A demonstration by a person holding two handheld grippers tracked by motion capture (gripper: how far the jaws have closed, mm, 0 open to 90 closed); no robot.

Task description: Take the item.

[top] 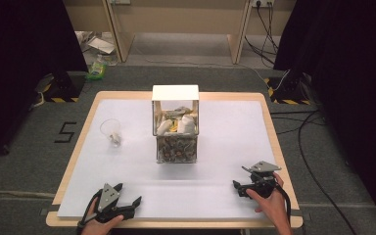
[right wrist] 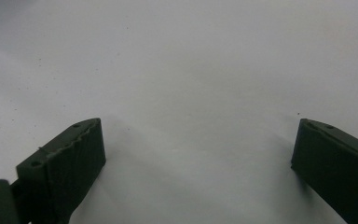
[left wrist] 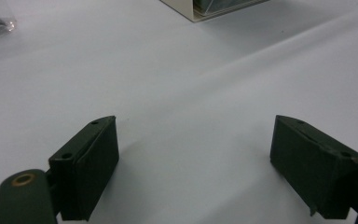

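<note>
High view shows, from left to right, the left gripper (top: 127,205) resting at the near edge of the desk (top: 225,196) with jaws wide and empty, a clear cup (top: 111,131) farther back, and a clear box (top: 175,131) of small packets mid-desk. The right gripper (top: 242,188) sits near the right corner, jaws wide and empty too. Both are well apart from cup and box, so I'd judge nothing is begun and all the work remains.

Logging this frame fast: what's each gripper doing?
Left gripper: open, holding nothing, over the white table.
Right gripper: open, holding nothing.
</note>
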